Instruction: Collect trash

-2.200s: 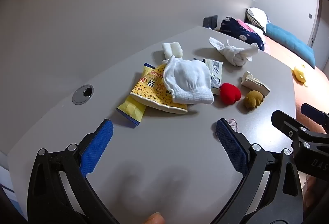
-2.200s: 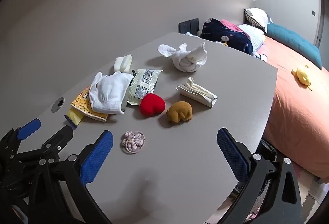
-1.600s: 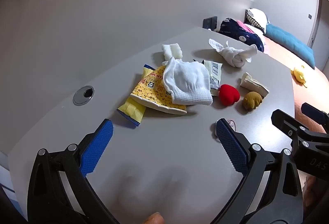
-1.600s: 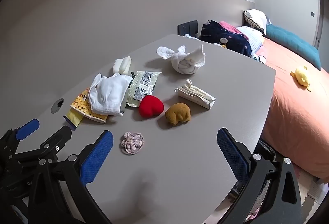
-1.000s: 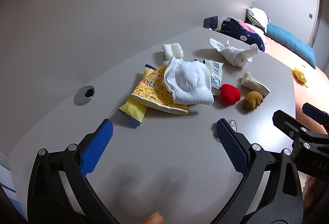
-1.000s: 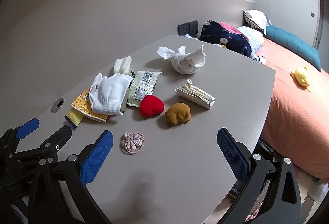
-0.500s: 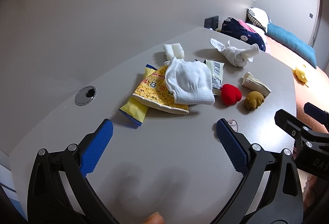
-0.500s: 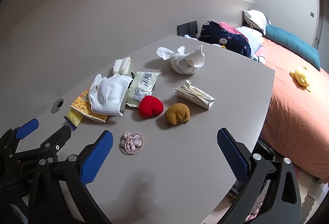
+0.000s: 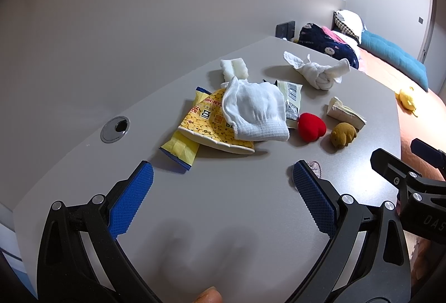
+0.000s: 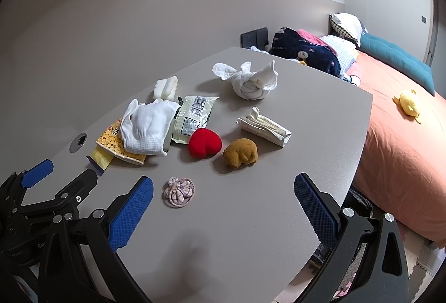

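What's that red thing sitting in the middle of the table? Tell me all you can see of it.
The red heart-shaped plush toy looks soft and fuzzy, a plump cushion of plain bright red with two rounded lobes. It lies on the grey table, untouched by either gripper. The pale green snack wrapper lies against its far side, and the brown plush animal sits close beside it, whether touching I cannot tell. It shows no visible damage or markings.

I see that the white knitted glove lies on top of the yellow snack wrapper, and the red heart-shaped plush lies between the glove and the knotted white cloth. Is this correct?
Not quite. In the right wrist view, the red heart-shaped plush lies between the white knitted glove and the brown plush animal, not the knotted white cloth. The glove does lie on the yellow snack wrapper.
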Tool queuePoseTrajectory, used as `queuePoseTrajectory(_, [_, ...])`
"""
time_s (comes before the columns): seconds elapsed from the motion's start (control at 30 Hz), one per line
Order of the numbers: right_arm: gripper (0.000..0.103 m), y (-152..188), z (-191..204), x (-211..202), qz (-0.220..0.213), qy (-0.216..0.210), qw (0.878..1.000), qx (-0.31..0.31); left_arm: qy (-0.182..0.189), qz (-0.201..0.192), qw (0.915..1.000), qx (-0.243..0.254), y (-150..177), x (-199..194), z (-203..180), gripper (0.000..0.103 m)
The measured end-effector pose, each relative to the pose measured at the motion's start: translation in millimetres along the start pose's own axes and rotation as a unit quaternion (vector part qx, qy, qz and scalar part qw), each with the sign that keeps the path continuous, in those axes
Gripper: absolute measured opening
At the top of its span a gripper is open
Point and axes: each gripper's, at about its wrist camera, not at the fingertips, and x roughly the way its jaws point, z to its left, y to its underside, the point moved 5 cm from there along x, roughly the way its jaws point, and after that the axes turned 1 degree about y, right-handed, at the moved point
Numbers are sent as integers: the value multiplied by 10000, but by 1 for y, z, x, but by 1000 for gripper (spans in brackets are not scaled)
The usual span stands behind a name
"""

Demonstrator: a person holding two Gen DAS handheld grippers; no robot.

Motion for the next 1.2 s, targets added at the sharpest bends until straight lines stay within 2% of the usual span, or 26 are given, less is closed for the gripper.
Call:
queuePoseTrajectory(0.8, [101, 4, -3, 1, 28, 5, 10000, 15, -10, 13, 10000, 43, 2, 1, -3, 97])
queuePoseTrajectory(0.97, [101, 3, -7, 8, 108, 50, 9999, -2, -35, 113, 9999, 58, 4, 8, -3, 97])
queuePoseTrajectory(1.2, [101, -1, -11, 18, 207, -111, 9996, -147, 19, 220, 9997, -104, -5, 20, 0, 97])
